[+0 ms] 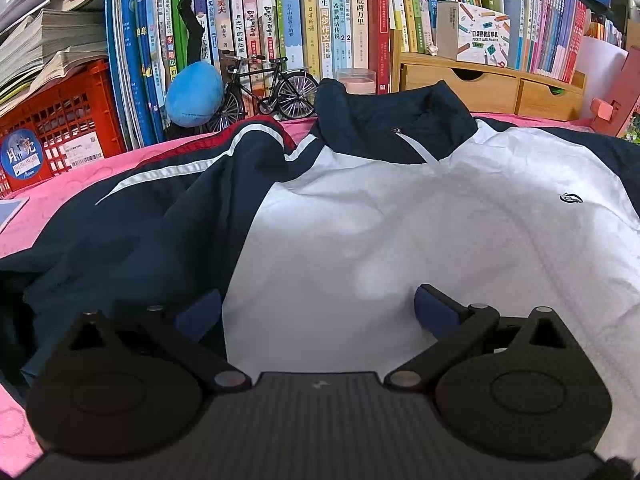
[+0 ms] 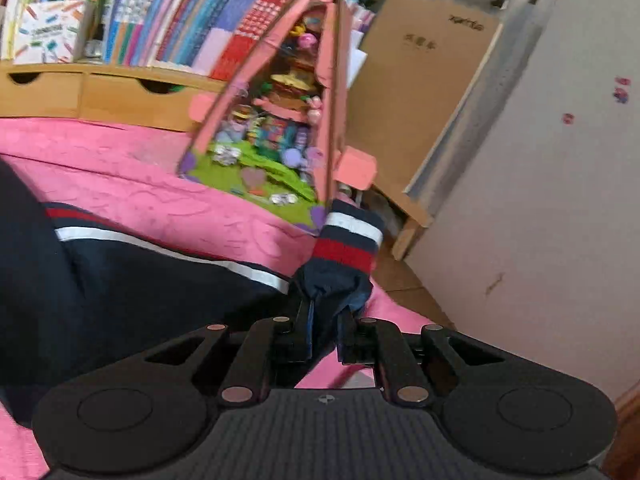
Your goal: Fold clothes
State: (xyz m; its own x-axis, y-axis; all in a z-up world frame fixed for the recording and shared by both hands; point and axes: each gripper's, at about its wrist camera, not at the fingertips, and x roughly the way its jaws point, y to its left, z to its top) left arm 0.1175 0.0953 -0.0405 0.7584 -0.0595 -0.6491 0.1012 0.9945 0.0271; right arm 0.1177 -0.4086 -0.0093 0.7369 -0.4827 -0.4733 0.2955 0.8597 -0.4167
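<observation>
On the pink cloth of the worktop (image 1: 68, 200), a navy and white jacket (image 1: 400, 216) lies spread out, front up, collar at 12 o'clock. One sleeve (image 1: 168, 184) at 10 o'clock is bunched, not flat. No fold shows on the body, so most of the folding looks left to do. The left tongs (image 1: 318, 312) are spread wide, with white cloth right between them. The right tongs (image 2: 324, 332) are pinching the other sleeve just below its striped cuff (image 2: 348, 240), which sticks up at 12 o'clock.
</observation>
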